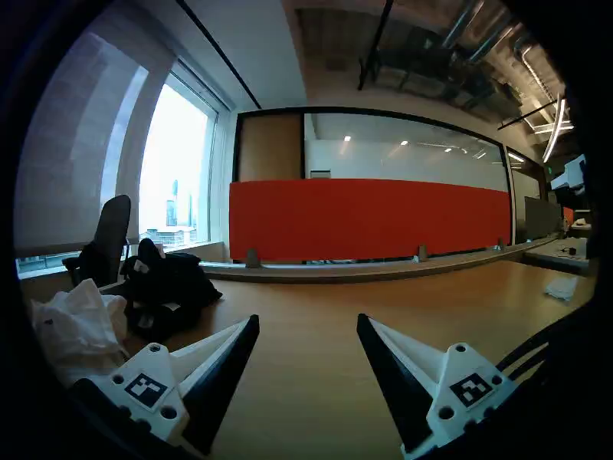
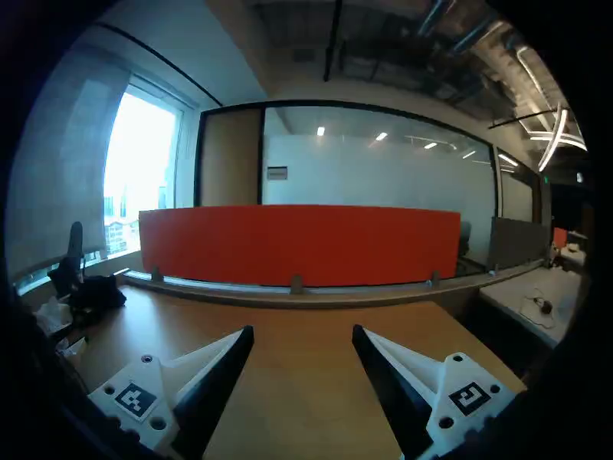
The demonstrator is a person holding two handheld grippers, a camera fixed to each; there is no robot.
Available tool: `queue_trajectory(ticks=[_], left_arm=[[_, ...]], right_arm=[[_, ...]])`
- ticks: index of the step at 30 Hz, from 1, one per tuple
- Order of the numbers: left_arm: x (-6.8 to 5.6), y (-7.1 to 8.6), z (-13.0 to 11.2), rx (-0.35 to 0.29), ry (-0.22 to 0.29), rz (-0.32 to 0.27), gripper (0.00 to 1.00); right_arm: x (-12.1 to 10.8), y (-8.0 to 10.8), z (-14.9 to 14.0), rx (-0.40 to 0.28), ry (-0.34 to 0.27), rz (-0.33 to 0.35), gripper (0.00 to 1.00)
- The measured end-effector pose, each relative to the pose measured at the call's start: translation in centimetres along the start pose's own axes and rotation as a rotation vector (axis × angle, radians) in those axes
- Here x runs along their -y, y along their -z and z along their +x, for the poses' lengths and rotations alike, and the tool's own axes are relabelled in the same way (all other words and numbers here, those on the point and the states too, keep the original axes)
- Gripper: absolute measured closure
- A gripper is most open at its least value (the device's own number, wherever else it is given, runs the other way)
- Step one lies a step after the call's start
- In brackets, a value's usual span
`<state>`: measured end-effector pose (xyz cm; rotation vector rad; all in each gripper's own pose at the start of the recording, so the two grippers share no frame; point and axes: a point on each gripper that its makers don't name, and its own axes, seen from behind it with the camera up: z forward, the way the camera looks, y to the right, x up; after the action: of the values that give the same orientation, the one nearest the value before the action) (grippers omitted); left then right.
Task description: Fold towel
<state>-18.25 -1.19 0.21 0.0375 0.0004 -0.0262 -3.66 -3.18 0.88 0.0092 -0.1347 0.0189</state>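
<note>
In the left gripper view my left gripper (image 1: 308,320) stands open over a bare wooden desk (image 1: 322,337), nothing between its white and black fingers. A crumpled white cloth or bag (image 1: 77,330) lies at the left, beside a black bag (image 1: 165,291). I cannot tell whether that white heap is the towel. In the right gripper view my right gripper (image 2: 303,331) is open too, above the same wooden desk (image 2: 306,360), holding nothing. The white heap (image 2: 52,316) and the black bag (image 2: 96,295) sit far to the left there.
An orange divider panel (image 1: 368,218) runs along the desk's far edge. A black office chair (image 1: 103,245) stands by the window at left. A small white item (image 1: 563,287) lies at the desk's right. A second, pale desk (image 2: 536,303) stands to the right.
</note>
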Motion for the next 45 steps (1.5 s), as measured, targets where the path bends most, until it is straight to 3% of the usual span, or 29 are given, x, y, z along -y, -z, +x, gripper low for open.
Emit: queue_trajectory(ticks=[12, 20, 29, 45], left_arm=[[-0.1, -0.1, -0.5, -0.001, 0.000, 0.000, 0.06], [-0.2, -0.3, -0.9, -0.003, 0.000, 0.000, 0.06], [-0.3, -0.4, -1.2, -0.004, 0.001, 0.000, 0.06], [-0.3, -0.5, -1.3, -0.004, 0.001, 0.001, 0.06]], right_arm=[[-2.4, -0.1, 0.0, -0.047, -0.043, -0.047, 0.00], [-5.1, -0.2, -2.5, -0.077, -0.023, -0.067, 0.00], [-7.4, -0.7, -6.2, -0.122, -0.064, -0.069, 0.00], [-8.2, -2.0, -11.3, -0.105, -0.134, -0.082, 0.00]])
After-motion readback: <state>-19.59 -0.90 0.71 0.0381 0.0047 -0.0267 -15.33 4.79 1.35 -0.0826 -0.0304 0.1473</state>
